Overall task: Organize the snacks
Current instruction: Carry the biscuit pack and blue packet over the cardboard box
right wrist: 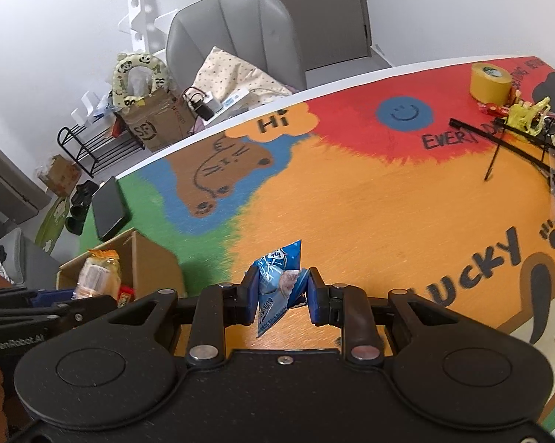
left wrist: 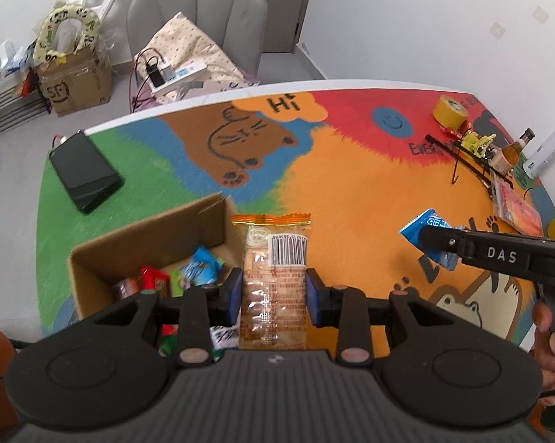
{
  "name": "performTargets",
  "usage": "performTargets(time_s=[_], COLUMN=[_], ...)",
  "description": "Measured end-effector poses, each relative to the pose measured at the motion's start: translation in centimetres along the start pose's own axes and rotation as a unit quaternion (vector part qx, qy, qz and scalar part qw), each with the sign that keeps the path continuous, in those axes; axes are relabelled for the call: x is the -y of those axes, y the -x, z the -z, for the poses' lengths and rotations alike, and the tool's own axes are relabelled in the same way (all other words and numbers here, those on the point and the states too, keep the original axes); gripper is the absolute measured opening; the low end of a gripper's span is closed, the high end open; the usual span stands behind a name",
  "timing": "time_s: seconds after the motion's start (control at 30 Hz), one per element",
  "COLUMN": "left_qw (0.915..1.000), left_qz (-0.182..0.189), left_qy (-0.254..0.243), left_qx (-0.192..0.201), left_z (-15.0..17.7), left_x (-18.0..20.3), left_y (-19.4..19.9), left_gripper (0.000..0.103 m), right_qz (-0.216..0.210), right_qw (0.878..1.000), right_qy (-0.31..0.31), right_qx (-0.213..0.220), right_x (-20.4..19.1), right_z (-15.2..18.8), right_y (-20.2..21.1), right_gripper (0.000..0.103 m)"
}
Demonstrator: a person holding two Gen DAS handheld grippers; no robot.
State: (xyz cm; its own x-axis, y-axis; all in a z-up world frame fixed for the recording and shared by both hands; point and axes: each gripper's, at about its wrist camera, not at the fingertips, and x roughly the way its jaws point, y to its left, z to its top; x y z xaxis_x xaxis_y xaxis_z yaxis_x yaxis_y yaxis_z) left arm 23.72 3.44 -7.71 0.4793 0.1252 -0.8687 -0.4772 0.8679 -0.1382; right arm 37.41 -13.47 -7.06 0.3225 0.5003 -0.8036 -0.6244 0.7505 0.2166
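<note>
While the biscuit pack (left wrist: 273, 277) sits clamped in your left gripper (left wrist: 273, 289) beside the box (left wrist: 148, 236), carry it over the rim before releasing, then follow with the blue packet (right wrist: 277, 280) pinched in your right gripper (right wrist: 279, 293); only the left view shows the snacks (left wrist: 181, 273) inside.

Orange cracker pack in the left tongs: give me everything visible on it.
The orange cracker pack is a long, clear plastic sleeve with an orange crimped top and a white barcode label, showing stacked pale crackers inside. It looks sealed and undented. It is held lengthwise, clear of the table, clamped at mid-length between the blue pads of the left tongs. It hangs beside the right wall of the open cardboard box, not inside it.
</note>
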Motion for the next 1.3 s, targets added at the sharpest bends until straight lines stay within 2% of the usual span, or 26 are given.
performTargets(time_s=[0.37,0.57,0.83,0.87,1.07,1.3], left_qw=[0.9999,0.9998,0.9998,0.9998,0.9999,0.9991], left_qz=[0.003,0.009,-0.009,-0.01,0.008,0.035], left_qy=[0.0,-0.018,-0.009,-0.012,-0.008,-0.002], left_qx=[-0.01,-0.004,-0.013,-0.01,0.006,0.022], left_z=[1.9,2.0,1.9,1.9,1.7,1.4], left_x=[-4.5,-5.9,-7.3,-7.4,-9.1,-10.4], left_y=[-0.4,-1.3,-3.0,-2.9,-1.7,-0.7], left_gripper=[0.034,0.034,0.034,0.037,0.043,0.044], right_qz=[-0.005,-0.015,-0.017,-0.019,-0.02,-0.016], right_qw=[1.0,1.0,1.0,1.0,0.999,0.999], right_qy=[-0.001,-0.014,0.009,0.013,0.028,0.032], right_qx=[0.006,0.007,0.015,0.015,0.011,0.011], right_x=[-5.1,-7.8,-11.5,-11.9,-13.3,-14.5], right_z=[2.1,2.5,2.7,2.7,2.5,2.5], right_y=[0.6,0.8,-0.5,-0.7,-2.1,-3.0], right_gripper=[0.024,0.024,0.024,0.024,0.024,0.024])
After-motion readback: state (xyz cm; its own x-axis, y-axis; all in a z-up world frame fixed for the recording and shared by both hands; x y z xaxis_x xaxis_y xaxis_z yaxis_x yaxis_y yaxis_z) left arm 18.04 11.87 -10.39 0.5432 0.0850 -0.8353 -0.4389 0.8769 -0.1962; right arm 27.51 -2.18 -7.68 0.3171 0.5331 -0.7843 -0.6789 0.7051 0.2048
